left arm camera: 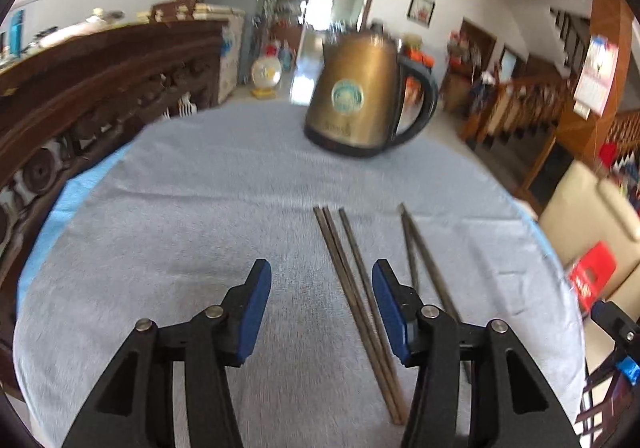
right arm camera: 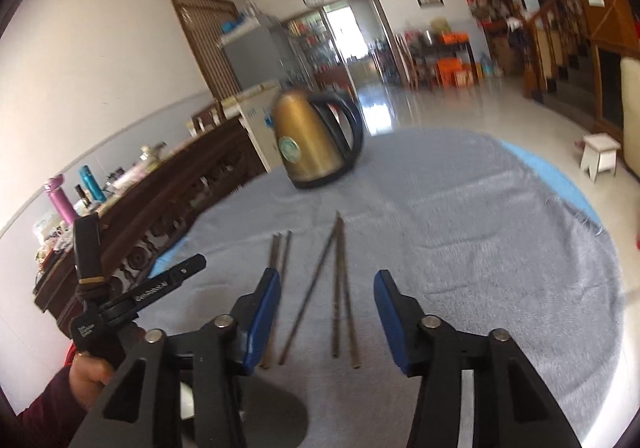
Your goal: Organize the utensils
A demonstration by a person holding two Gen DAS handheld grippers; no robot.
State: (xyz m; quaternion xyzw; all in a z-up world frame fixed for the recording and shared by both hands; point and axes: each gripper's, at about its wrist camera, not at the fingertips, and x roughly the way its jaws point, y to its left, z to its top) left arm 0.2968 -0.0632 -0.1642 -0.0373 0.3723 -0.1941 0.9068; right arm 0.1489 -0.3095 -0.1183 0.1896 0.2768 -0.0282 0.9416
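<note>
My left gripper (left arm camera: pixel 322 308) and right gripper (right arm camera: pixel 327 316) hover with jaws apart, gripping nothing, over thin dark metal chopsticks (left arm camera: pixel 356 304) lying loose at lower centre on the grey towel-covered round table (left arm camera: pixel 200 207), the bronze electric kettle (left arm camera: pixel 360 99) beyond.

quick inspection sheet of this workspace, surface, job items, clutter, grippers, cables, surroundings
surface: round table under a grey-blue towel, a lighter blue cloth showing at its edges.
job's things: metal chopsticks lying loose on the towel in two groups, one roughly parallel, one converging at the far tips.
clutter: brass-coloured electric kettle with a black handle, standing at the far side.
grippers: left gripper open, holding nothing, chopsticks lying between its jaws; right gripper open, holding nothing, above the converging group.
cables: nothing seen.
surroundings: carved dark wood sideboard with bottles, a small white stool, tiled floor.
</note>
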